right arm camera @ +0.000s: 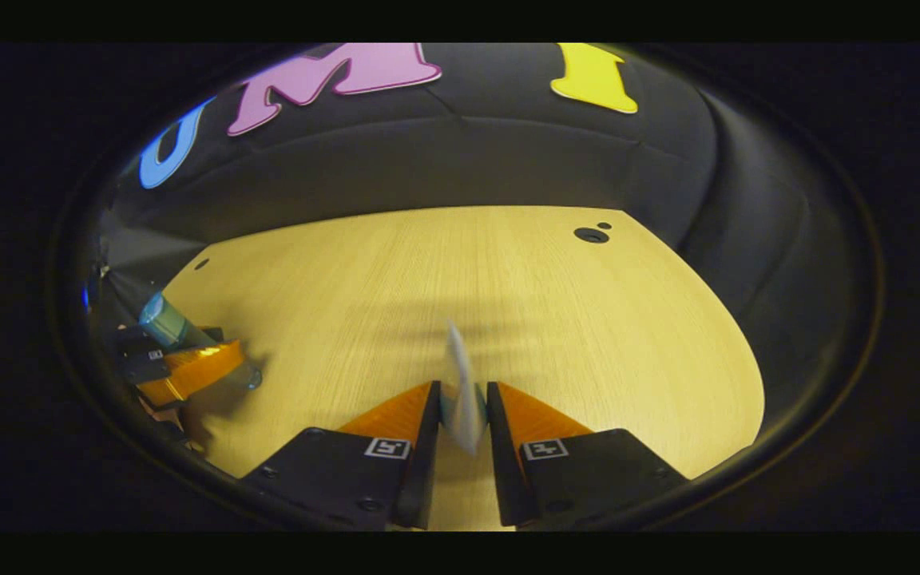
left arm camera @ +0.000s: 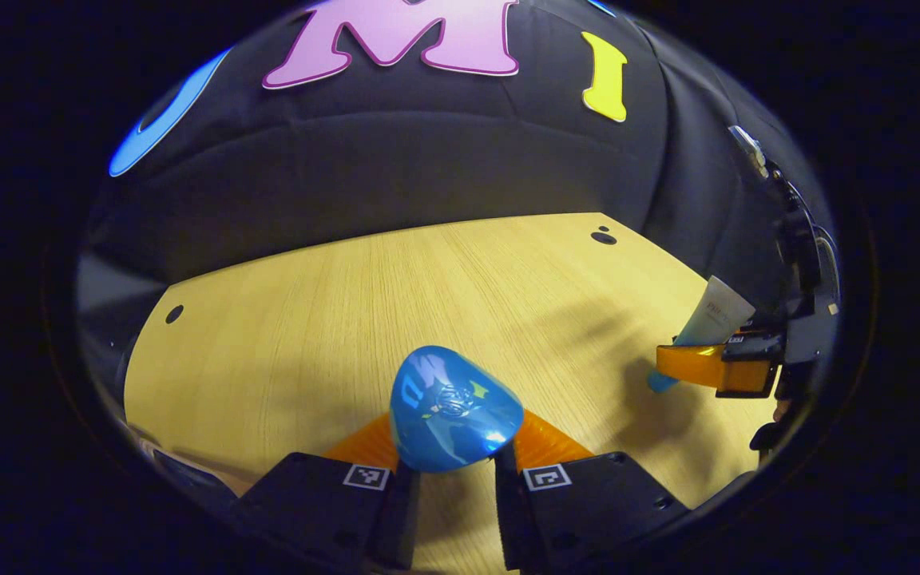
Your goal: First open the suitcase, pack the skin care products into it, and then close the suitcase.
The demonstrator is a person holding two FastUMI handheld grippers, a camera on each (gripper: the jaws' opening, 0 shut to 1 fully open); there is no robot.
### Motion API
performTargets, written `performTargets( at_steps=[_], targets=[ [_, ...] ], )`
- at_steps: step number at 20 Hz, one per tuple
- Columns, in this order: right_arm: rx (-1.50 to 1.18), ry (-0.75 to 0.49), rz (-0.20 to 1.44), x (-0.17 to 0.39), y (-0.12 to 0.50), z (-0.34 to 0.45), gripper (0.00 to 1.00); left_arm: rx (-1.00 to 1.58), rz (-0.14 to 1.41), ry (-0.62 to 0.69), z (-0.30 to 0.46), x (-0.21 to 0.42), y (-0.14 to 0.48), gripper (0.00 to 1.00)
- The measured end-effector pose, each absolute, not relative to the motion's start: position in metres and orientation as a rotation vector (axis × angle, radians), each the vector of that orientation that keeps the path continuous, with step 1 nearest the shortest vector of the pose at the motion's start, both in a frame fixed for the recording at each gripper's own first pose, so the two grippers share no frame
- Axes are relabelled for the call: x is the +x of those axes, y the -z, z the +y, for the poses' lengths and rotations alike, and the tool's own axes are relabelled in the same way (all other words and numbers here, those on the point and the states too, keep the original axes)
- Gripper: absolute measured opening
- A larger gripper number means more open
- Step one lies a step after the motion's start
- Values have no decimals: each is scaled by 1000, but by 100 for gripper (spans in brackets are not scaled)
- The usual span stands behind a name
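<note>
In the left gripper view, my left gripper (left arm camera: 456, 449) is shut on a glossy blue bottle (left arm camera: 454, 403), seen end-on above the wooden table (left arm camera: 396, 279). At the far right of that view, my right gripper (left arm camera: 695, 363) holds a pale tube (left arm camera: 717, 310) with a blue cap pointing down toward the table. In the right gripper view, that tube (right arm camera: 460, 363) stands edge-on, thin and slightly blurred, with my right gripper (right arm camera: 464, 407) shut on it. The left gripper (right arm camera: 196, 363) appears at the far left there, carrying the bluish bottle (right arm camera: 163, 318).
The light wooden table (right arm camera: 444, 271) has small dark holes near its far right corner (right arm camera: 591, 235) and far left edge (left arm camera: 174, 314). Black cloth walls rise behind and beside it. Shadows of both grippers fall on the wood.
</note>
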State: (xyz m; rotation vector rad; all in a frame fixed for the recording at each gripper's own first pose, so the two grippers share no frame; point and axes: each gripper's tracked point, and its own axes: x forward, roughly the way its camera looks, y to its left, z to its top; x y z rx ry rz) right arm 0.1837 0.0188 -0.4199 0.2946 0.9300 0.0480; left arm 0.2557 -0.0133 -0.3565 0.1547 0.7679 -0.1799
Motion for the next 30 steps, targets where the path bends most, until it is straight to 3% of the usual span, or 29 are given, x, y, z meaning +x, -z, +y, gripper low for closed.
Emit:
performTargets(
  at_steps=[1,3,4,5,6,7,10,11,12,14,21,22,23,24,27,28,29,30],
  targets=[
    [288,-49,933,182,420,18,26,155,780,184,-14,256,356,46],
    [268,-65,920,180,410,18,25,156,832,214,-15,255,356,48],
    [270,-78,901,179,401,19,33,156,845,241,-18,256,351,45],
    [271,-90,881,176,391,19,32,162,830,275,-22,253,336,47],
    [272,-103,858,173,378,19,39,179,804,300,-26,250,317,44],
    [273,-114,838,170,367,19,32,200,788,312,-26,246,298,43],
    [272,-151,790,154,336,21,32,187,795,328,-13,233,254,46],
    [271,-159,780,151,329,26,39,165,803,328,-3,222,241,43],
    [276,-167,770,148,321,33,32,151,818,322,10,209,230,43],
    [293,-185,741,143,303,47,32,156,898,284,50,171,218,43],
    [300,-222,677,111,260,93,32,176,1155,159,151,70,235,43],
    [301,-228,675,106,257,102,25,158,1196,144,162,57,244,43],
    [305,-233,675,102,253,110,39,128,1244,127,170,44,254,43],
    [312,-242,674,97,249,119,39,96,1294,111,176,32,267,43],
    [321,-261,664,82,235,138,25,29,1442,41,191,2,301,47],
    [315,-264,658,78,230,142,25,33,1483,22,193,-8,309,40],
    [304,-267,655,73,227,145,25,39,1509,-21,196,-15,315,43],
    [294,-269,657,67,226,148,32,42,1536,-52,195,-21,321,40]
  ],
)
